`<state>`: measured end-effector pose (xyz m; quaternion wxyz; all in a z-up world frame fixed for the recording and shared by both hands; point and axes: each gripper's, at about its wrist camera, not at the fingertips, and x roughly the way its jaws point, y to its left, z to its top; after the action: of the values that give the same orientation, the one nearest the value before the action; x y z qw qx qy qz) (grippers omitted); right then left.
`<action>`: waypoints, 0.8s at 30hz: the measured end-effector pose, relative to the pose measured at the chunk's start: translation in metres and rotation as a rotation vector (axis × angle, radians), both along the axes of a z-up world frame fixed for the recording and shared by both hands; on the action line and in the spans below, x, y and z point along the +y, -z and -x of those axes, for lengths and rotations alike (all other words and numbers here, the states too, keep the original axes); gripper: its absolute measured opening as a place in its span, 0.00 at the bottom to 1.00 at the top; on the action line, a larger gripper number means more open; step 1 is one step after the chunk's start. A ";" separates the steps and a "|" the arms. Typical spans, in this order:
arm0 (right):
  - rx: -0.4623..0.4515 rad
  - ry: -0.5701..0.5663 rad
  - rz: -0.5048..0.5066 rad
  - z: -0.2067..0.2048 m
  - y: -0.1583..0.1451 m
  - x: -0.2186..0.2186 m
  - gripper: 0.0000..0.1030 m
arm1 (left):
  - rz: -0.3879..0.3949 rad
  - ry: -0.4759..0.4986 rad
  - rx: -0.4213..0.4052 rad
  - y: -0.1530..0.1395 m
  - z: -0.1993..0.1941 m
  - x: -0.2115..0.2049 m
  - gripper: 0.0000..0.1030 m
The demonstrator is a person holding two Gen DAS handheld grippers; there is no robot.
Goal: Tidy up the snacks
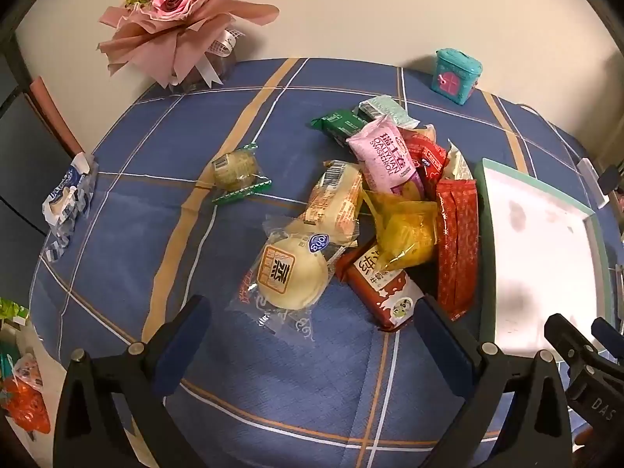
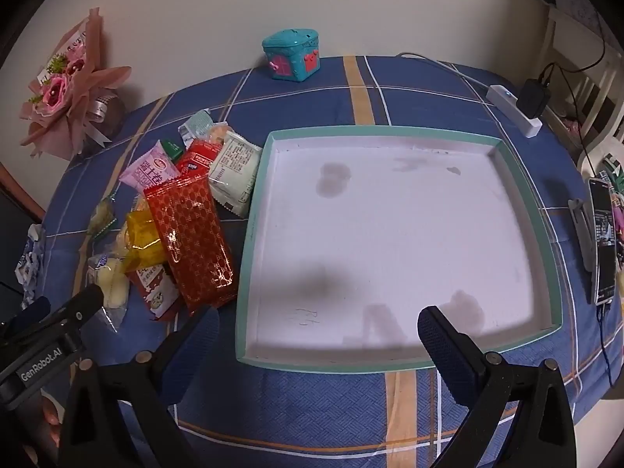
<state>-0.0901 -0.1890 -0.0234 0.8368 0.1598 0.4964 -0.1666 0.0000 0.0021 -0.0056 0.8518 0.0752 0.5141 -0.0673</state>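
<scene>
A pile of wrapped snacks lies on the blue checked tablecloth (image 1: 117,234): a round pale bun (image 1: 290,273), a pink Swiss roll pack (image 1: 384,158), a yellow pack (image 1: 405,230), a long red pack (image 1: 457,241) and several more. A green-wrapped cake (image 1: 236,169) lies apart to the left. My left gripper (image 1: 312,331) is open and empty, just before the bun. A shallow teal-rimmed white tray (image 2: 390,130) holds nothing. My right gripper (image 2: 318,327) is open and empty over the tray's near edge. The pile lies left of the tray, its red pack (image 2: 191,234) nearest.
A pink flower bouquet (image 1: 175,19) and a teal toy house (image 1: 456,76) stand at the table's back. A blue-white wrapper (image 1: 68,199) lies at the left edge. A power strip (image 2: 514,111) and a phone (image 2: 604,241) sit right of the tray.
</scene>
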 end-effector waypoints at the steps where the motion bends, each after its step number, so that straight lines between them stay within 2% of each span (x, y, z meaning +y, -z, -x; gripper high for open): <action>1: 0.000 0.000 -0.001 0.000 0.000 0.000 1.00 | 0.001 -0.001 0.000 0.000 0.000 0.000 1.00; 14: -0.002 0.003 -0.005 -0.002 0.001 0.001 1.00 | -0.009 -0.002 -0.001 0.001 -0.002 0.000 1.00; 24: -0.014 -0.002 -0.009 -0.002 -0.001 0.002 1.00 | 0.016 -0.004 -0.002 -0.002 -0.002 0.001 1.00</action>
<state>-0.0884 -0.1869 -0.0227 0.8395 0.1643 0.4917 -0.1626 0.0017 0.0032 -0.0033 0.8531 0.0674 0.5127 -0.0698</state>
